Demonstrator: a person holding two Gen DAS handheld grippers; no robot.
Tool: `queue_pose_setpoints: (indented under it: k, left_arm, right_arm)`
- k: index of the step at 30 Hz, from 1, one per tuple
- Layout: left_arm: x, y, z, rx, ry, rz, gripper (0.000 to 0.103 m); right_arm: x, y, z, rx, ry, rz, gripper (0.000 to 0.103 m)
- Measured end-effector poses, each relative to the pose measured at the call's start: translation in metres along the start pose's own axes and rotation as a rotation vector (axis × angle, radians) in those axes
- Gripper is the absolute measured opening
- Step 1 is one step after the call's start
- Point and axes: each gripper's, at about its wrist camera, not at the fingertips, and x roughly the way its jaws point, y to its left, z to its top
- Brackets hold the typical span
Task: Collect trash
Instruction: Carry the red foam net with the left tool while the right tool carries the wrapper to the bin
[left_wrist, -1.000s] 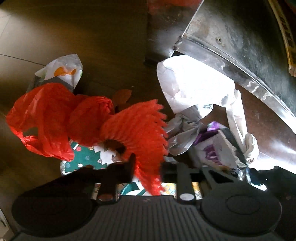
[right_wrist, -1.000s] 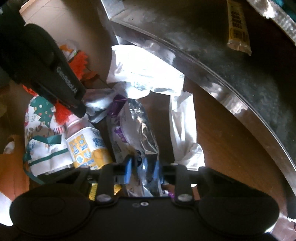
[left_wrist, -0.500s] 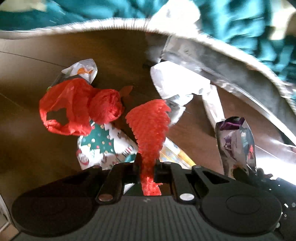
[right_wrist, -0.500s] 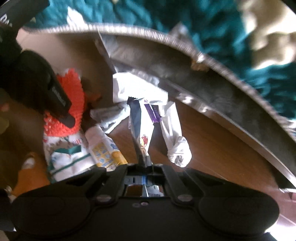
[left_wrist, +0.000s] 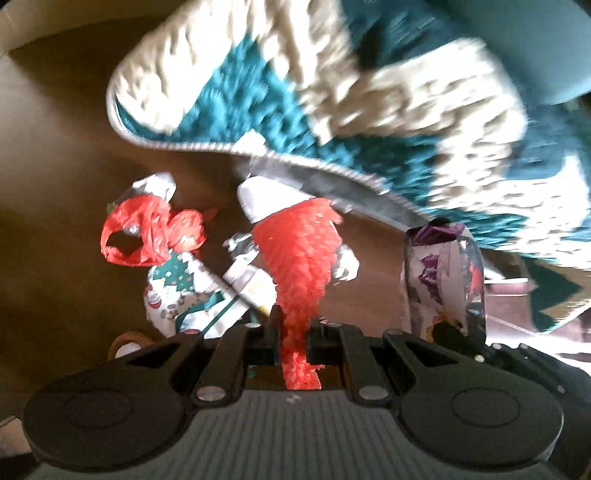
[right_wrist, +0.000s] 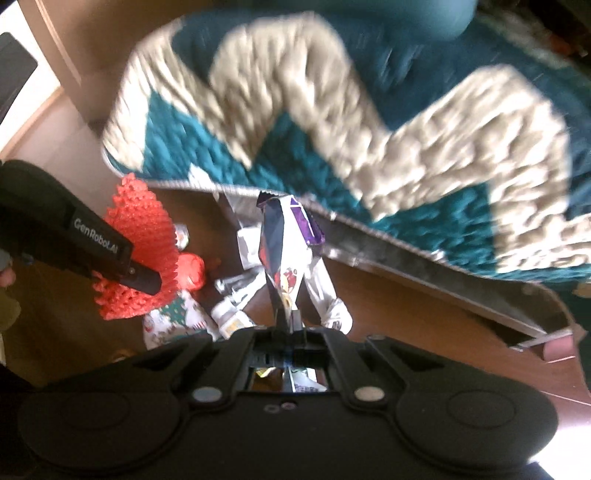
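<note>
- Left wrist view: the left gripper (left_wrist: 291, 325) is clenching a red foam net (left_wrist: 299, 258), hanging above the floor (left_wrist: 55, 221).
- The right gripper (right_wrist: 290, 325) is gripping a purple snack wrapper (right_wrist: 280, 240) above remaining litter beside the teal rug (right_wrist: 406, 129).

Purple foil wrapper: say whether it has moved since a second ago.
Yes. The purple foil wrapper, clamped in the right claw, has risen off the floor pile; the Christmas-print bag stays below.

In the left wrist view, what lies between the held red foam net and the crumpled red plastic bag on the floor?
A Christmas-print wrapper and small bottle, beside the net and bag.
</note>
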Motion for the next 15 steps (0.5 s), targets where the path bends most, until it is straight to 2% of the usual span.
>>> queue_pose_setpoints:
  k: [9,15]
  left_arm:
    - [-0.102,-0.029,-0.035,0.125,-0.199,-0.068,0.011]
    - [-0.165,-0.040,-0.050,0.145,-0.320,-0.147,0.011]
  right_arm:
    - [-0.109,0.008,-0.006,0.006,-0.183,-0.024,0.000]
    - [-0.175,0.019,0.001,-0.006,-0.327,-0.023,0.000]
